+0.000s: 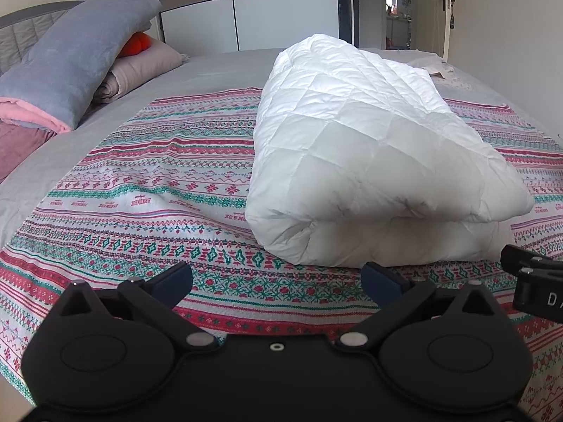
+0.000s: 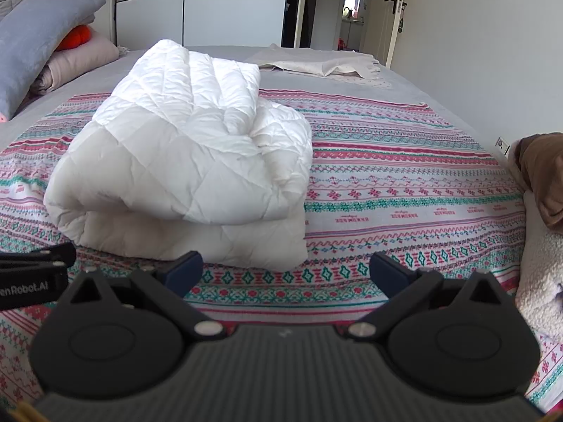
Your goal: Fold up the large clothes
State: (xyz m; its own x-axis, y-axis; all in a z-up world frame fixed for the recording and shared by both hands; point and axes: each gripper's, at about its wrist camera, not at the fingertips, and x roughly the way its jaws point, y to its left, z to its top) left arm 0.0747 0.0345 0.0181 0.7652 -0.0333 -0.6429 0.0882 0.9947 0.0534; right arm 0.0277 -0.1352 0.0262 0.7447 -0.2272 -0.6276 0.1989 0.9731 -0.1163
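at the far left edge of the bed point(image 1: 218, 70), against the headboard, lies a grey-blue pillow point(image 1: 81, 59) over a beige folded blanket point(image 1: 140, 70), with an orange object point(image 1: 139, 44) tucked between them; a pink cloth point(image 1: 31, 116) sits below the pillow; a patterned red-and-green sheet point(image 1: 158, 190) is spread flat across the near part of the bed, reaching the near edge under your grippers; your left gripper point(image 1: 278, 281) hovers above that sheet at the near edge, its jaws spread wide and holding nothing; the white quilted duvet point(image 2: 183, 161) rests folded into a thick bundle near the middle of the sheet, its rounded fold facing you, just beyond both grippers and touching neither; your right gripper point(image 2: 286, 270) hangs over the sheet beside the left one, its jaws likewise spread apart and empty, its near finger close to the duvet's near edge; toward the far right corner of the bed lies a cream cloth point(image 2: 323, 63), well apart from the duvet; at the right edge of the bed, in the right wrist view, sits a brown and white fleecy item point(image 2: 542, 211).
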